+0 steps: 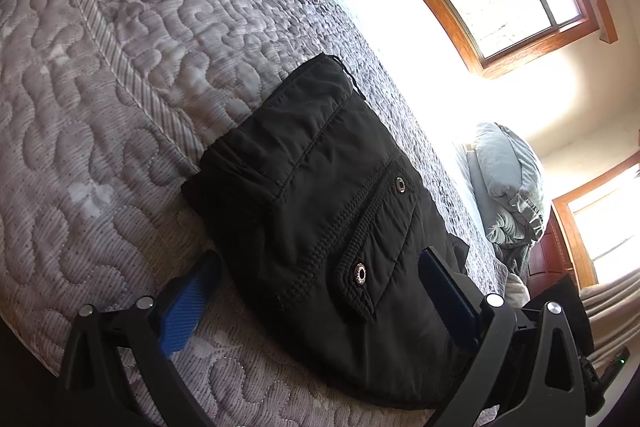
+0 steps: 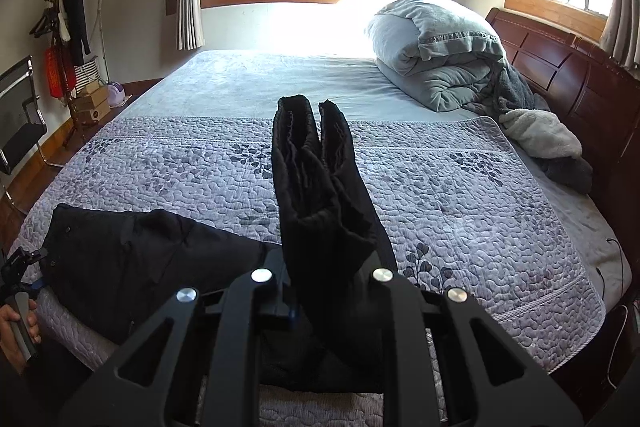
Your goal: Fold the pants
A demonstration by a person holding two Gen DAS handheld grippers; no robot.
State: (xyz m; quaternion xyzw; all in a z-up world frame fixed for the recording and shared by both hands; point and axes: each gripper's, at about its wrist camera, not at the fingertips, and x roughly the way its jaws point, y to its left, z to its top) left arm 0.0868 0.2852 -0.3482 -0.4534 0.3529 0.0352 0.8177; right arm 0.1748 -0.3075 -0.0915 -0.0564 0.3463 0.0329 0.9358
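Black pants [image 1: 320, 211] lie on the quilted bed cover; the waist end with a snap-button pocket flap fills the left wrist view. My left gripper [image 1: 316, 291] is open, its blue pads [image 1: 184, 311] on either side of the waistband, low over the quilt. In the right wrist view my right gripper [image 2: 320, 291] is shut on the pants legs [image 2: 320, 187], which drape forward from the jaws with both cuffs resting on the bed. The waist part [image 2: 132, 259] lies at the lower left, with the left gripper [image 2: 20, 263] at its edge.
The grey-purple quilt [image 2: 460, 187] covers the bed. A folded grey duvet [image 2: 436, 47] and blankets sit at the far right by the wooden headboard [image 2: 580, 79]. A chair [image 2: 16, 115], coat rack and boxes stand left of the bed.
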